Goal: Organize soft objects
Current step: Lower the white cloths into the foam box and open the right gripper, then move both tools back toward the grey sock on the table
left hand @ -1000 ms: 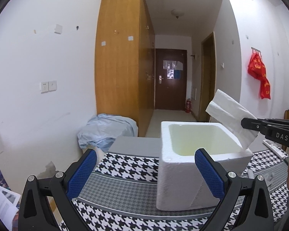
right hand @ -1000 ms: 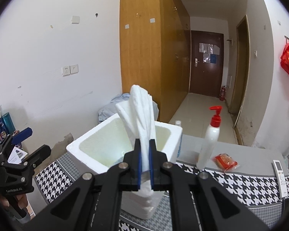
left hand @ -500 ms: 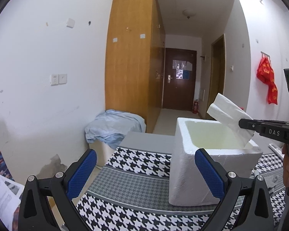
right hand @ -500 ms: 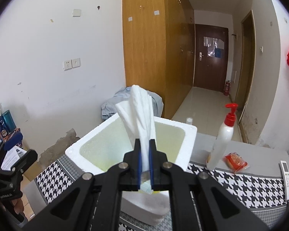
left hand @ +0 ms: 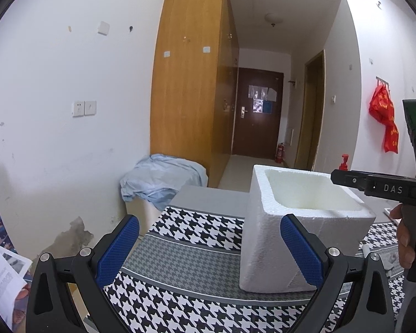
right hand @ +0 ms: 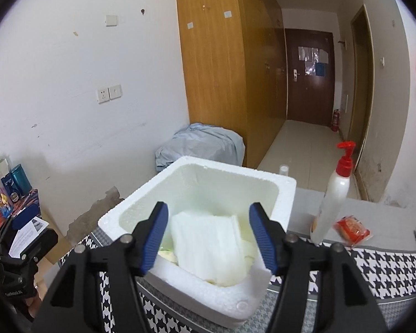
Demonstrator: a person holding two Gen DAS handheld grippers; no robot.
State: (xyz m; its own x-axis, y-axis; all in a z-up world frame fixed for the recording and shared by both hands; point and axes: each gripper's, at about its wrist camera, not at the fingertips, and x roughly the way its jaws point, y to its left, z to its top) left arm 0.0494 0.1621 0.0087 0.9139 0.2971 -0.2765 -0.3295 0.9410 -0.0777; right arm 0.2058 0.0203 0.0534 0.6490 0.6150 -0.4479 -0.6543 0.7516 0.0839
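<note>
A black-and-white houndstooth tablecloth [right hand: 385, 266] carries a white foam box [right hand: 284, 191]. Inside lies a folded, ribbed white cloth [right hand: 208, 247], at 6 o'clock from the spread right gripper [right hand: 209, 238]. The left gripper [left hand: 209, 252] gapes, empty.

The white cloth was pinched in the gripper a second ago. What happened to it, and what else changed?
The right gripper opened its jaws and let the folded white cloth go; it dropped and now lies inside the foam box. The left gripper drifted a little left but stayed open and empty. The foam box, the pump bottle and the red packet stayed where they were.
</note>
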